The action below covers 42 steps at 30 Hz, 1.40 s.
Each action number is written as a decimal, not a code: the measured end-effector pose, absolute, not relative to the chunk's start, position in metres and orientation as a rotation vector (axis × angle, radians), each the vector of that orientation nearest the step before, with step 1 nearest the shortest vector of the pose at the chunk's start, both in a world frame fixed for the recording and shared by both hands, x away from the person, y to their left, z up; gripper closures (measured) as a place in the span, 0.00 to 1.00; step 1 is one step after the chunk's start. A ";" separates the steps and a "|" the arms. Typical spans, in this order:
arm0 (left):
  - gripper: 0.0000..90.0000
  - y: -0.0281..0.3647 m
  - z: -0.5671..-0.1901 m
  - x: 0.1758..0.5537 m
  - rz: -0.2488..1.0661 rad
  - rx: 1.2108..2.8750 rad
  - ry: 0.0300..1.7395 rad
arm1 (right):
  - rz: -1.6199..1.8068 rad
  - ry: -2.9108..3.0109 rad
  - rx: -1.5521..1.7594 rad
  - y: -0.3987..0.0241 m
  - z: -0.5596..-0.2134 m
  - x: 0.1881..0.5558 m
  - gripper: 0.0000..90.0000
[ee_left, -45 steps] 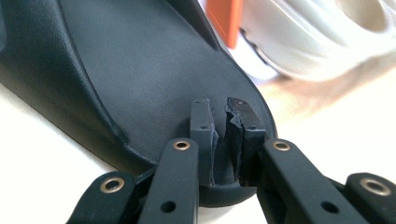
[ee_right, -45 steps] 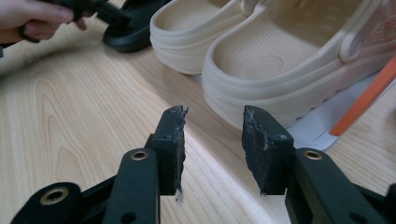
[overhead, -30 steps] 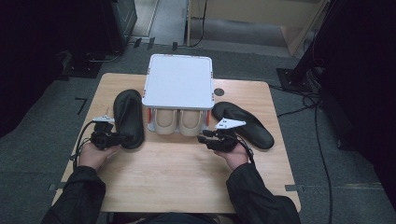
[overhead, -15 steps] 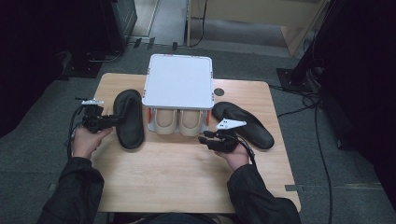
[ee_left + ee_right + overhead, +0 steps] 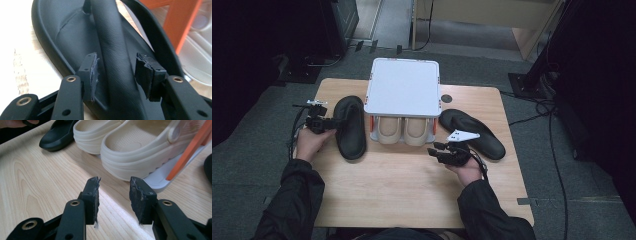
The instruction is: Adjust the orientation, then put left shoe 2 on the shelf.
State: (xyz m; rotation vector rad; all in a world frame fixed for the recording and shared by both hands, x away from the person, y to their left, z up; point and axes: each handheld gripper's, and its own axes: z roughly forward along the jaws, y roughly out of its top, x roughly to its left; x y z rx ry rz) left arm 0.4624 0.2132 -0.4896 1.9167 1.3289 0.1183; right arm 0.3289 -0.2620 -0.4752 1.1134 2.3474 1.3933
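A black slipper (image 5: 350, 129) lies on the wooden table (image 5: 402, 195), left of a white shoe rack (image 5: 403, 92). My left gripper (image 5: 331, 123) reaches in from the slipper's left side. In the left gripper view, my left gripper (image 5: 116, 72) is open astride the slipper's strap (image 5: 113, 42); its jaws have just been opening and the pads stand off the strap. My right gripper (image 5: 435, 149) hovers open over bare table in front of the rack, holding nothing. In the right gripper view, my right gripper (image 5: 113, 195) faces two cream clogs (image 5: 140, 150) on the rack's lower shelf.
A second black slipper (image 5: 473, 133) lies right of the rack, just beyond my right hand. The cream clogs (image 5: 404, 131) poke out under the rack's white top. A small dark hole (image 5: 446, 99) marks the tabletop beside the rack. Grey carpet surrounds the table.
My left hand has moved from the slipper's near end out to the left and farther up the table, to its left side. The right hand has stayed put.
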 end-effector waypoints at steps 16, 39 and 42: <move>0.73 0.208 -0.490 0.474 0.073 1.856 1.375 | 1.383 2.317 1.148 -0.269 -0.476 0.324 0.67; 0.75 0.212 -0.449 0.456 0.025 1.793 1.359 | 1.372 2.338 1.111 -0.265 -0.478 0.328 0.66; 0.75 0.214 -0.443 0.454 0.027 1.782 1.365 | 1.374 2.340 1.107 -0.263 -0.477 0.328 0.66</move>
